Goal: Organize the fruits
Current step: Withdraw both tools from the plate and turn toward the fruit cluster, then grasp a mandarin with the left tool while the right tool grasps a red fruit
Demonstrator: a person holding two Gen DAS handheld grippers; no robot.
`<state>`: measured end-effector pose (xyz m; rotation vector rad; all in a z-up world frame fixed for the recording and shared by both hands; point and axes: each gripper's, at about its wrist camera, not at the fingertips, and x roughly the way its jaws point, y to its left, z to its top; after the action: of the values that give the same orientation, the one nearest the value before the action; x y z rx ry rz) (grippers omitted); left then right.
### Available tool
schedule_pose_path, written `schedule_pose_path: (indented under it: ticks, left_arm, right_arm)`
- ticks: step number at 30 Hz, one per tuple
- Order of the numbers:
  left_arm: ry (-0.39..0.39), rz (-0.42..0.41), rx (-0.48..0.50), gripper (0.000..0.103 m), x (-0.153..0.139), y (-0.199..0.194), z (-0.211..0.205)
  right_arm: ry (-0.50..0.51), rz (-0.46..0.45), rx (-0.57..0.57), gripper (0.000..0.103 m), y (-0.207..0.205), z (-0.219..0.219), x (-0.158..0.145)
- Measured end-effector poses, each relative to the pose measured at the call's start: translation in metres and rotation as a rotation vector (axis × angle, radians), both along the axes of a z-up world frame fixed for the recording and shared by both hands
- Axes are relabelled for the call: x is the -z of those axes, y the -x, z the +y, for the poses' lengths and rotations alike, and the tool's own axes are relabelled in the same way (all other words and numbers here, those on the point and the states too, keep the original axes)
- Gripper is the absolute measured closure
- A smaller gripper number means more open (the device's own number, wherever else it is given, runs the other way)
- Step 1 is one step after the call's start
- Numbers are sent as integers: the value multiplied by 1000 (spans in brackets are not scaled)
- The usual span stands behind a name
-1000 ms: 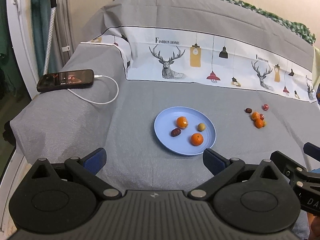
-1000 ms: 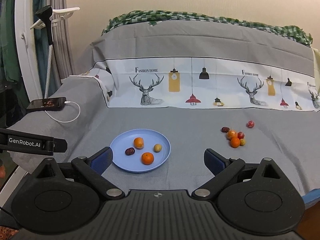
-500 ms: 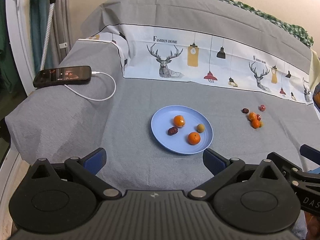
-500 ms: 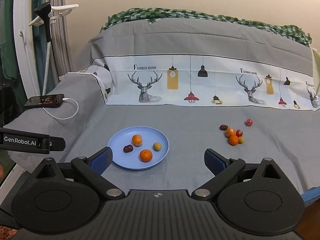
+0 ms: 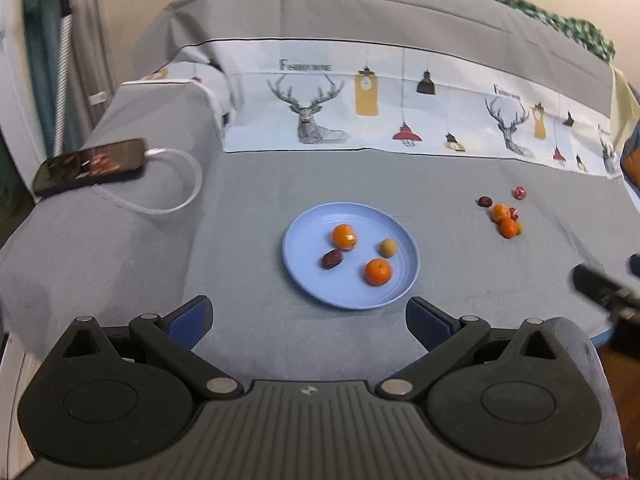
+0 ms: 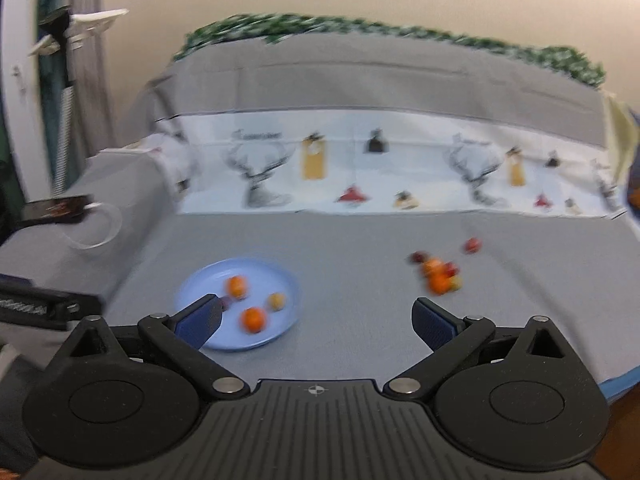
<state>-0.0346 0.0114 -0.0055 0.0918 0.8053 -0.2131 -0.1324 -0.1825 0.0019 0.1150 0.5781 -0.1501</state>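
A blue plate (image 5: 308, 276) lies on the grey cloth and holds two oranges (image 5: 378, 271), a dark date (image 5: 331, 259) and a small yellow fruit (image 5: 387, 247). A cluster of loose fruits (image 5: 506, 220) lies to its right, with a red one (image 5: 519, 192) apart. My left gripper (image 5: 308, 322) is open and empty, near the plate's front edge. My right gripper (image 6: 316, 320) is open and empty, between the plate (image 6: 276, 320) and the fruit cluster (image 6: 438, 276); that view is blurred.
A phone (image 5: 90, 166) with a white cable (image 5: 176, 184) lies at the far left. A printed cloth panel (image 5: 400, 112) covers the raised back. The cloth's front edge drops off near both grippers. The right gripper's body (image 5: 604, 292) shows at the right edge.
Both grippers have moved back and up a little, so the plate and fruits sit lower in the right wrist view. The right view is now motion-blurred. No fruit has moved.
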Motion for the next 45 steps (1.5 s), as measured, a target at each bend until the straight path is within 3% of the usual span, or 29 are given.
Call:
schedule_pose_path:
  ticks: [6,12,18,24,26,30,34,42,45]
  left_arm:
    - [23,42,88,0,5,-39,-75]
    - [38,69,221,0,23,-82,-178]
    - [40,134,310,0,66,-142,-287]
    - [45,277,339,0,130,-202,-361]
    - [34,298,341,0,147,-217,-376]
    - [-30,300,340,0,175,-245,-399]
    - [-72,370,337,0,200,-270,-410]
    - [-2,457,389,0,203,-280,-385]
    - [-30,460,457,0,205,-280,-391]
  right_arm:
    - [47,5,218,1,0,-86,13]
    - [33,74,343,1,-5,-166,46]
    - [31,150,401,1,-43,-234,97]
    - [37,238,334,1,-102,-286,161]
    - [5,298,311,1,-129,-300,185]
    - [-68,321,296,1,-168,-320,219]
    - [-63,309,248,1,-201,-326,237]
    - [1,231,148,1,-256,-335,246]
    - [37,203,134,1,-280,-340,253]
